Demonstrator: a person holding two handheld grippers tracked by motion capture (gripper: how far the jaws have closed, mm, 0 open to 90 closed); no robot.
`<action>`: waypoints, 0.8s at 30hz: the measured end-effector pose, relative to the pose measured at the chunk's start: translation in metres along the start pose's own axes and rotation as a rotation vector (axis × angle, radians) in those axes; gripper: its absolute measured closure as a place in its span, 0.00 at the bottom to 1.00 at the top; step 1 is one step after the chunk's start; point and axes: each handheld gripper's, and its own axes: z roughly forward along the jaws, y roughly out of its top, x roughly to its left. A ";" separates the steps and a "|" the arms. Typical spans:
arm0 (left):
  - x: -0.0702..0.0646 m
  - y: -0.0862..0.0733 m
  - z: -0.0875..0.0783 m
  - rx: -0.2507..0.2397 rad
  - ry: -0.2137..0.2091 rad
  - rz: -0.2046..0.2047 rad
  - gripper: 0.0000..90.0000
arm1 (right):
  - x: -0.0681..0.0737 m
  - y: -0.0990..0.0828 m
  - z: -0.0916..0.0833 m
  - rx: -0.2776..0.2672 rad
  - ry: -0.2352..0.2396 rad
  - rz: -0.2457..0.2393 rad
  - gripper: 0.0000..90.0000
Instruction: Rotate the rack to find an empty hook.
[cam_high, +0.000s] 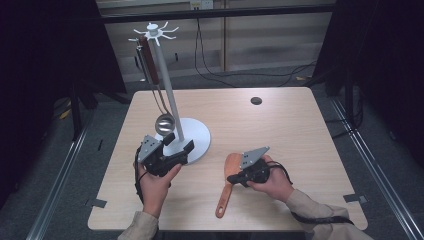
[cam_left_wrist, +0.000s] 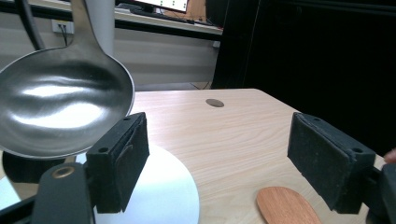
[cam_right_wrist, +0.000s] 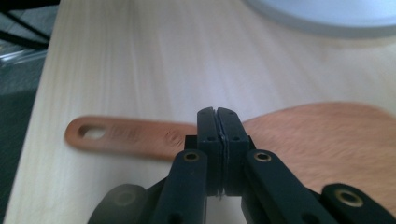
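Our right gripper, jaws pressed together on nothing, is hovering over the wooden spatula, seemingly to nudge it, while our left gripper, jaws apart, is waiting beside the hanging ladle.

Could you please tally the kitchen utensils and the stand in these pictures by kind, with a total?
Shiny metal ladle hanging on the stand: 1
Flat brown wooden spatula lying on the table: 1
White rack stand with round base: 1
Total: 3
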 end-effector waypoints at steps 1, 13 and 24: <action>0.000 0.000 -0.001 0.001 0.004 -0.001 0.23 | -0.002 0.002 0.000 -0.006 -0.016 0.002 0.99; 0.006 -0.005 -0.011 0.013 0.020 -0.006 0.23 | -0.023 0.015 0.033 0.031 -0.104 -0.036 1.00; 0.003 -0.007 -0.007 0.023 0.020 -0.007 0.23 | -0.044 0.006 0.032 0.063 -0.189 0.065 1.00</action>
